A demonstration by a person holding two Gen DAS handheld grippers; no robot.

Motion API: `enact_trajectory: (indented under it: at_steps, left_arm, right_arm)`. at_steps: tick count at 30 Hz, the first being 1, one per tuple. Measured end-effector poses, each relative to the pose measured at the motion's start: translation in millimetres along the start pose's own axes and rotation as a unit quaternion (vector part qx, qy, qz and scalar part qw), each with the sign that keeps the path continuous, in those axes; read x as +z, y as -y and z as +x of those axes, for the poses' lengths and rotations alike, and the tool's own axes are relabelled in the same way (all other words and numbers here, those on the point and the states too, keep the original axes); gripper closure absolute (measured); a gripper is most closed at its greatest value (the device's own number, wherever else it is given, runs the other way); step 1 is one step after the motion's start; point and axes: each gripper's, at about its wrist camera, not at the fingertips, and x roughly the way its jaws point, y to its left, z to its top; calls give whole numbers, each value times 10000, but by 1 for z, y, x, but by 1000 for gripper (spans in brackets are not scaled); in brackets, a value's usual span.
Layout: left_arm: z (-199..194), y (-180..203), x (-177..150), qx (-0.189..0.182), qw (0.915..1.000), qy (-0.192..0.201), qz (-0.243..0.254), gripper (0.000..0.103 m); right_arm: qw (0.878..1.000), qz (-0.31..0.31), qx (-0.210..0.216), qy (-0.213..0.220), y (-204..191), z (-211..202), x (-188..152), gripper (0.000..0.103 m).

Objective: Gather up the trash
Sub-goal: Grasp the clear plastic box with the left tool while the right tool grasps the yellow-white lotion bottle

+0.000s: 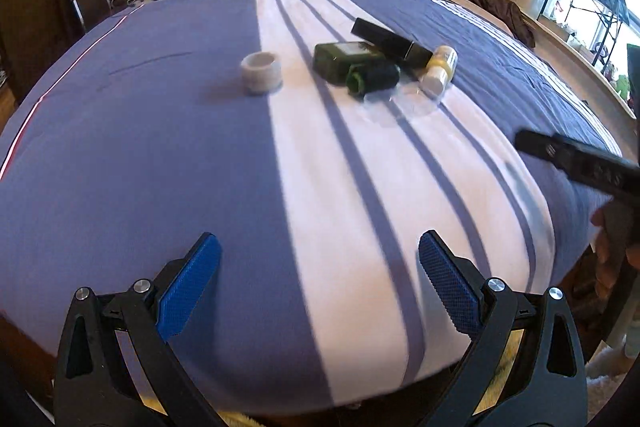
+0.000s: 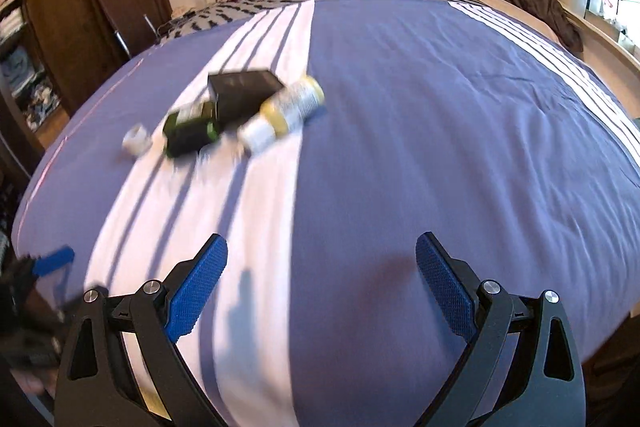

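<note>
Lying on the bed [image 1: 120, 147], the bottle [image 2: 280, 115] looks light, rigid and apt to roll; grip across its middle. Both grippers, left [image 1: 320, 287] and right [image 2: 322, 287], gape empty.

Green bottle [image 1: 352, 65], black box [image 1: 390, 41], yellow bottle [image 1: 440, 69], white ring [image 1: 262, 71] lie clustered

Black gripper frames [image 1: 316, 263], silver screws, textured blue fingers [image 1: 192, 287].

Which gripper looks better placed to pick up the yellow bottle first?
Probably the right gripper. The yellow bottle lies on the right edge of the pile, and both grippers are open. The left gripper faces the white tape roll more.
</note>
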Motion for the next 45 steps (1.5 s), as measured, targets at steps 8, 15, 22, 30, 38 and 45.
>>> enact_trajectory:
  at_steps: [8, 15, 22, 30, 38, 45]
  left_arm:
    - [24, 17, 29, -208, 9996, -5, 181, 8]
    - [42, 24, 48, -352, 9993, -55, 129, 8]
    - [54, 33, 59, -378, 9991, -108, 124, 8]
    - [66, 41, 71, -343, 9993, -124, 75, 8]
    - [76, 52, 81, -299, 9994, -147, 56, 8]
    - [87, 64, 93, -290, 9994, -189, -38, 10]
  right_arm:
    - [9999, 108, 71, 60, -18, 40, 49, 9]
    - [9991, 171, 189, -353, -26, 80, 67, 25]
    - [9969, 385, 416, -546, -19, 92, 82, 25]
    - [9980, 24, 171, -612, -25, 101, 86, 40]
    - [9983, -274, 1, -510, -12, 98, 92, 70]
    - [9993, -123, 50, -359, 21, 77, 81, 70]
